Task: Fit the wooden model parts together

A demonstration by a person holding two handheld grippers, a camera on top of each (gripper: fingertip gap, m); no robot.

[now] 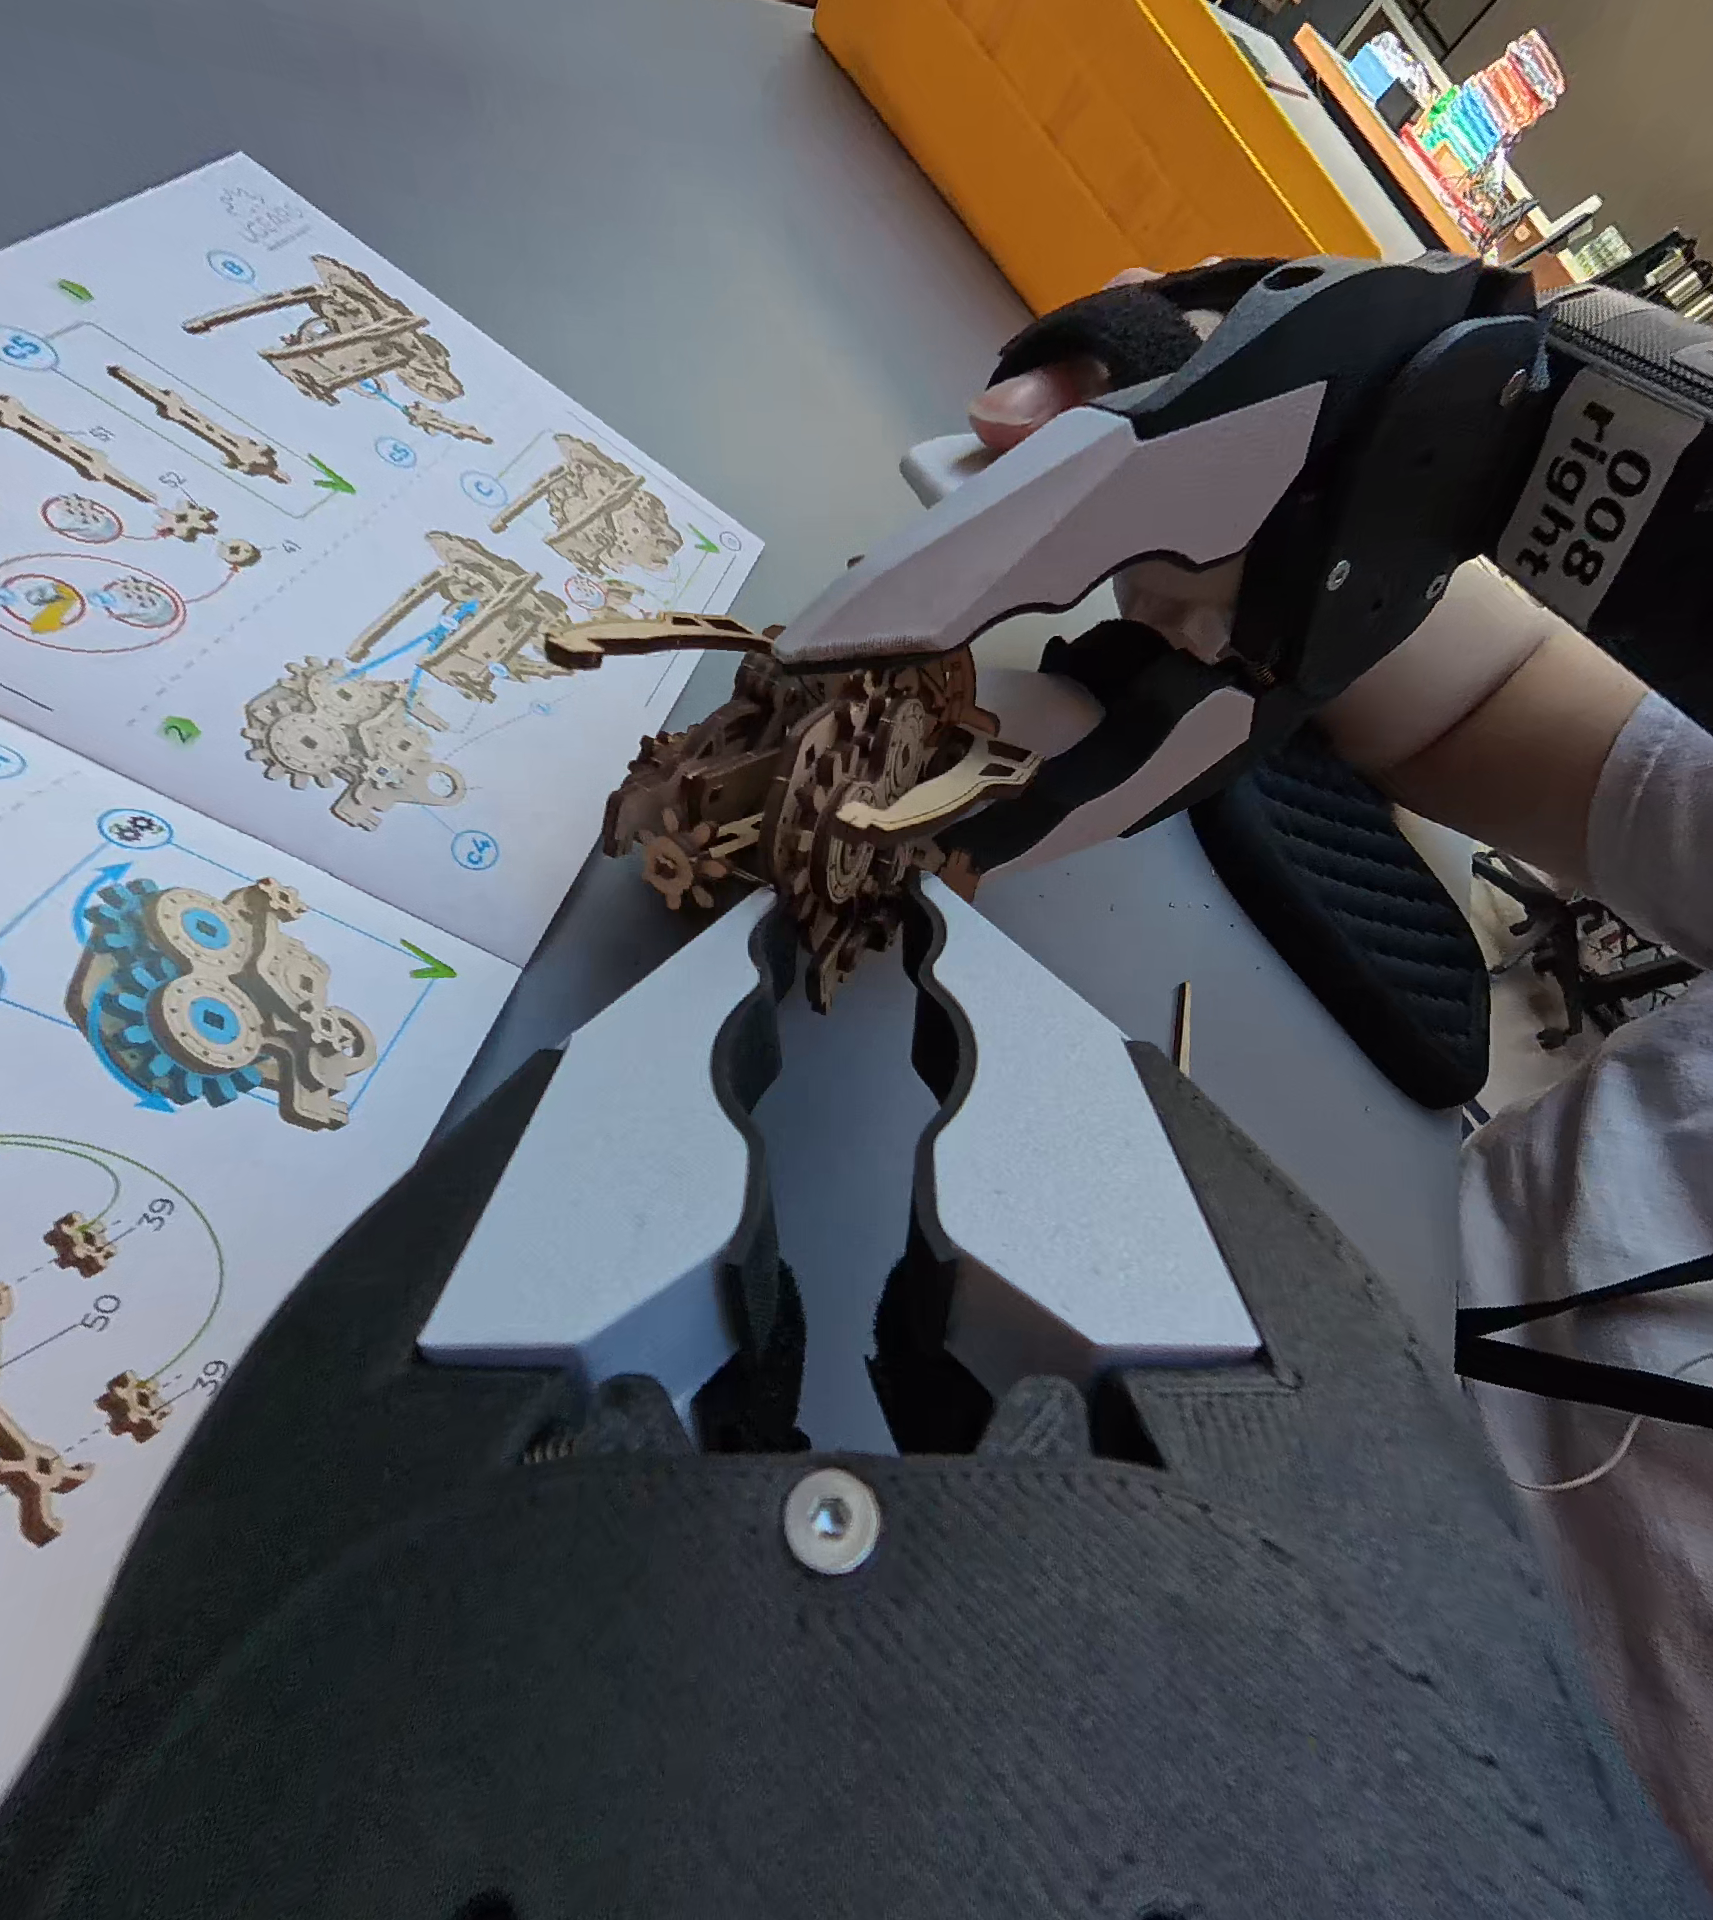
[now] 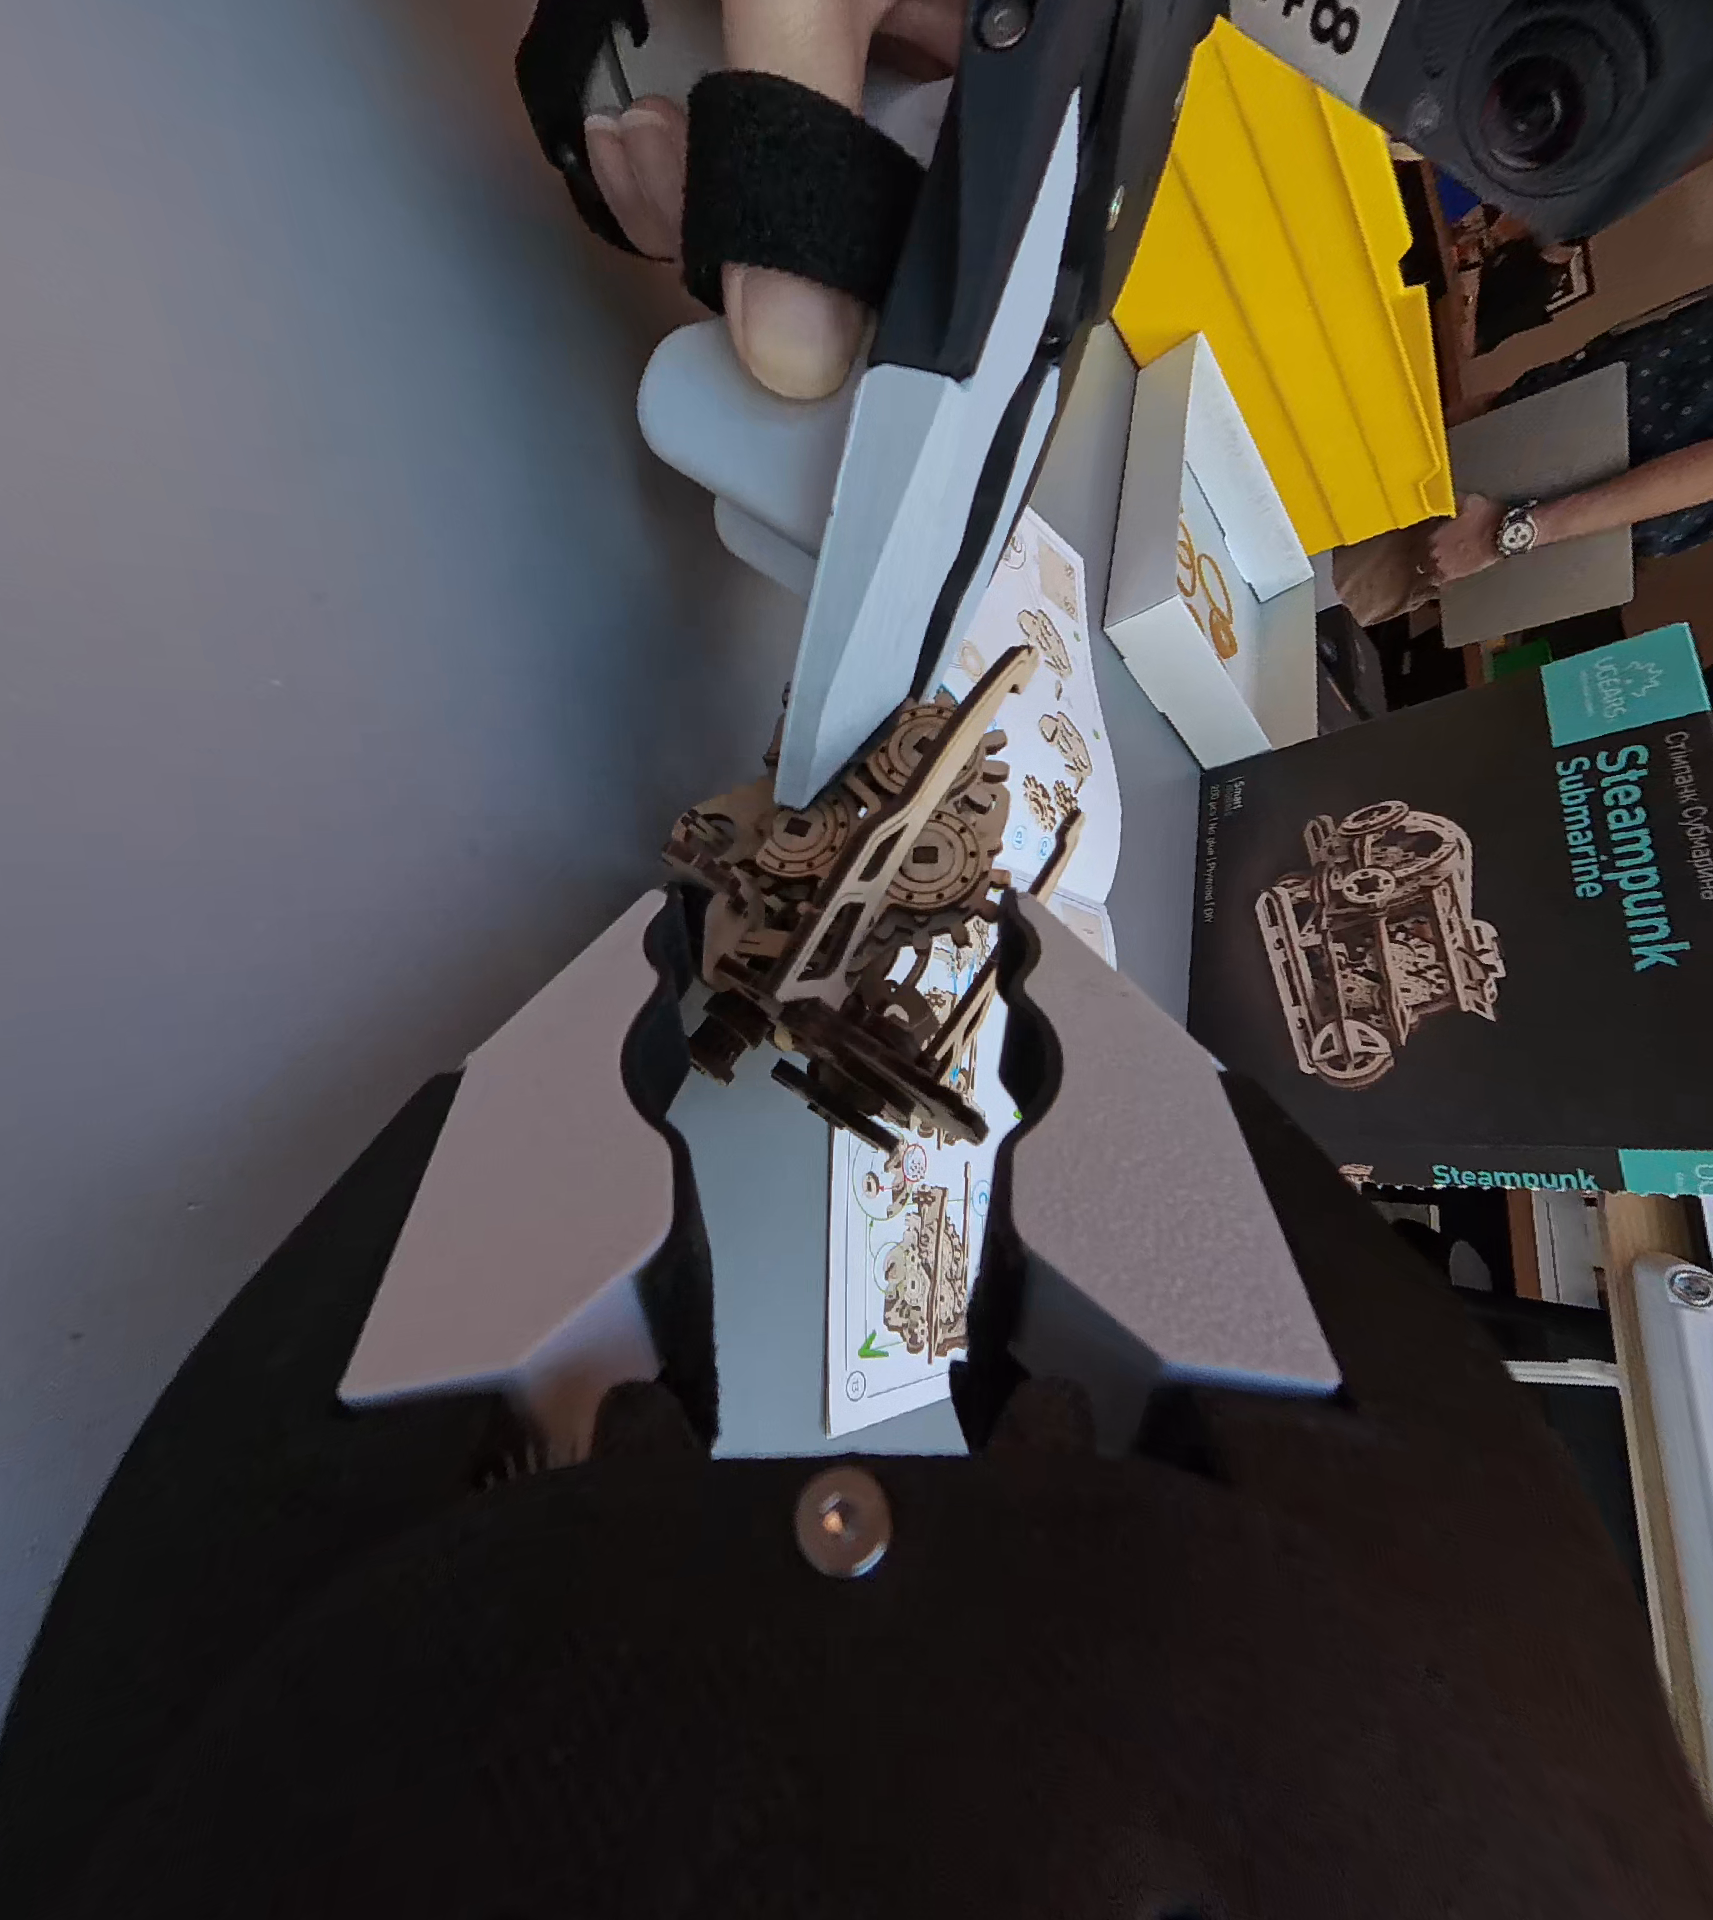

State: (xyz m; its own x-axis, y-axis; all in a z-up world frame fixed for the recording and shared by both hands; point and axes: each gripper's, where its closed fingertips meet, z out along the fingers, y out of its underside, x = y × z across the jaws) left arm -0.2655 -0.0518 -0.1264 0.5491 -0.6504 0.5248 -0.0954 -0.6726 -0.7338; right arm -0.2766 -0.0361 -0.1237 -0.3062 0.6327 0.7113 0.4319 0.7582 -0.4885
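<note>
Both tongs grip one wooden gear assembly (image 1: 810, 810) at frame centre, above the grey table (image 1: 623, 208). Left gripper (image 1: 841, 914) is narrowly parted, clamping its lower edge; right gripper (image 2: 836, 914) pinches it wider. Contact points are hidden among gears. Instruction sheets (image 1: 156, 623) lie left, partly cut off.

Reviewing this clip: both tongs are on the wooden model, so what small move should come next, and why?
Probably a gentle squeeze by the right tongs to seat the pale lever against the gears. The left tongs grip the model from below, above the table, and the lever looks only partly seated.
</note>
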